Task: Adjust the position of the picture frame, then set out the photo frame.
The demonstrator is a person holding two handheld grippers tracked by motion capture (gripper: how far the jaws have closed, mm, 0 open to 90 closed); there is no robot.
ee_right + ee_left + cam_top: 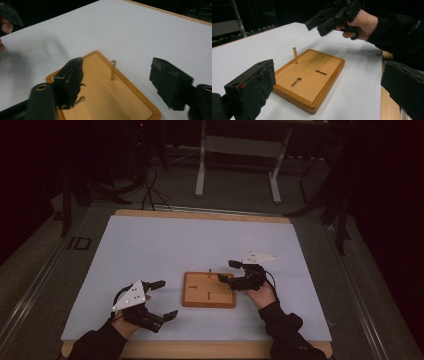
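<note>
Dark room, white sheet over wooden table [200, 351], metal stand behind at top of high view. Wooden peg board [208, 290] at lower centre; thin wooden peg [295, 55] upright in hole near its far edge, two keyhole slots [296, 81] empty. Right gripper [227, 271] just right of board, jaws wide, nothing between, peg standing free. Left gripper [163, 298] lower left, jaws wide, empty, apart from board. Judged step: peg seated, release done; next calls for clearing hand without knocking peg. Left gripper view shows slots plainly; high view barely.
</note>
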